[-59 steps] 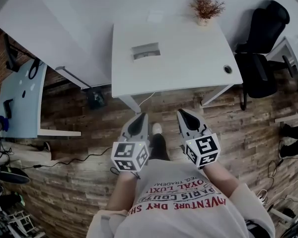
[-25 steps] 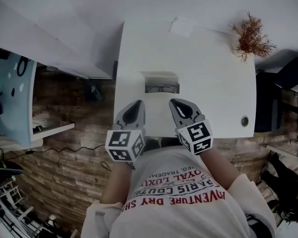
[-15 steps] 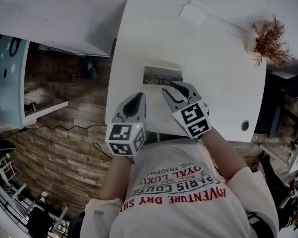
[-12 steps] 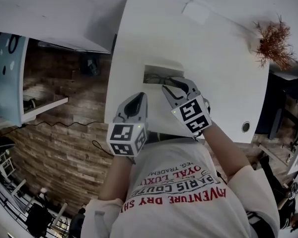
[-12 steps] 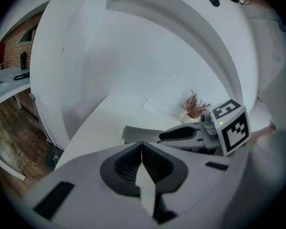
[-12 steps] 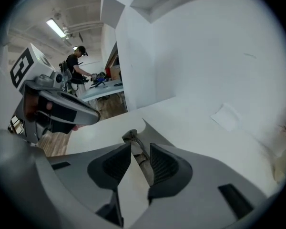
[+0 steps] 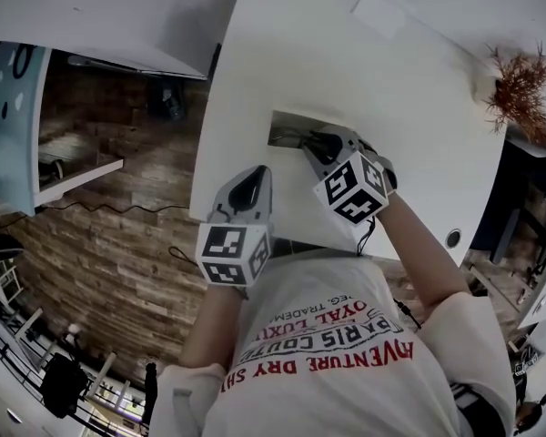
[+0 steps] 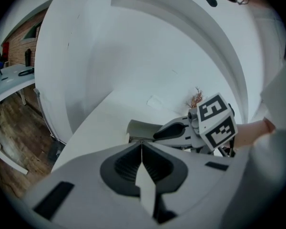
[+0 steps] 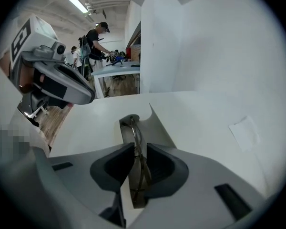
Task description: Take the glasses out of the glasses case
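Head view: white table (image 7: 282, 53) with the open grey glasses case (image 7: 284, 122) lying near its 9 o'clock edge. The glasses (image 9: 136, 131) are inside the case, folded, thin dark wire frame. The right gripper (image 7: 320, 140) comes in from 5 o'clock and angles down, with its tips in the case opening. In the right gripper view its 2 jaws stand on either side of the frame, 1 at 9 o'clock of it and 1 at 3 o'clock. They have just been closing, but a sliver of gap shows on the 9 o'clock side, so the jaws are released and not pinching. The glasses sit low in the case and the frame runs on toward 12 o'clock past the jaw tips. The left gripper (image 7: 253, 173) hovers at 7 o'clock of the case, near the table's front edge and apart from the case. Its jaws are clenched tight with nothing between them, as the left gripper view shows plainly. That view also has the right gripper at 2 o'clock, nose on the case. There is 1 slip of paper (image 7: 380, 12) flat on the table at 1 o'clock of the case. 1 dried plant (image 7: 520, 87) sits at 3 o'clock by the table's far corner. 1 round cable hole (image 7: 452, 238) is at 4 o'clock.
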A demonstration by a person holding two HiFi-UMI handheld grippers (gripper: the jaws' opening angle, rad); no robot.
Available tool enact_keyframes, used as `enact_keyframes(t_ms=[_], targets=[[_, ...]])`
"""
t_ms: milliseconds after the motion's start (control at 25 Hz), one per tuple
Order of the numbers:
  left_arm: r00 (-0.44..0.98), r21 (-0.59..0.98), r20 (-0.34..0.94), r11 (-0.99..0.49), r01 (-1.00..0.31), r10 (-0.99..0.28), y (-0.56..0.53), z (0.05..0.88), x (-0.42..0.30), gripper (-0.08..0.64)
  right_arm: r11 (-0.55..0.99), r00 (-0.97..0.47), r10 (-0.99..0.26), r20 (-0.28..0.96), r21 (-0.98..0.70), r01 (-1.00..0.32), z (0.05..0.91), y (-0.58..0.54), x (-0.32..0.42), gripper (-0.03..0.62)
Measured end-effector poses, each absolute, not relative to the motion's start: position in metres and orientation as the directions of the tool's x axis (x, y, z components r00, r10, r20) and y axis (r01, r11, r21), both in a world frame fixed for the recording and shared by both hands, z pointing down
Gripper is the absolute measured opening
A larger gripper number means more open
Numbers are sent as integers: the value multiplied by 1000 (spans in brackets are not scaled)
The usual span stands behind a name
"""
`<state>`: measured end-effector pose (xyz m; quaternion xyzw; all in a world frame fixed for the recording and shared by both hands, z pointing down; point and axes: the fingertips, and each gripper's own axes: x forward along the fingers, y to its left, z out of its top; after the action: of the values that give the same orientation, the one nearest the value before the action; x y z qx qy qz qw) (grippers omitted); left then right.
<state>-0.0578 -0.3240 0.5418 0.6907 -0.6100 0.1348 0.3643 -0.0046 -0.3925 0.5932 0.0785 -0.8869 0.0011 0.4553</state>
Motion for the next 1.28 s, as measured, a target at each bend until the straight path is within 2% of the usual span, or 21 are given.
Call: enact_keyframes(t_ms=[80, 640, 920, 1280], targets=[[220, 343, 634, 15, -939, -741, -323, 543, -59, 8, 990, -560, -124, 819, 67, -121, 597, -391, -7, 66], [216, 351, 634, 27, -936, -742, -325, 546, -69, 8, 988, -514, -88, 853, 140, 62, 603, -390, -10, 25], [237, 366, 627, 11, -931, -742, -326, 541, -67, 8, 988, -521, -103, 847, 149, 48, 594, -393, -11, 25], [236, 345, 602, -18, -938, -763, -326, 525, -68, 8, 971, -589, -211, 780, 238, -33, 553, -407, -8, 25]])
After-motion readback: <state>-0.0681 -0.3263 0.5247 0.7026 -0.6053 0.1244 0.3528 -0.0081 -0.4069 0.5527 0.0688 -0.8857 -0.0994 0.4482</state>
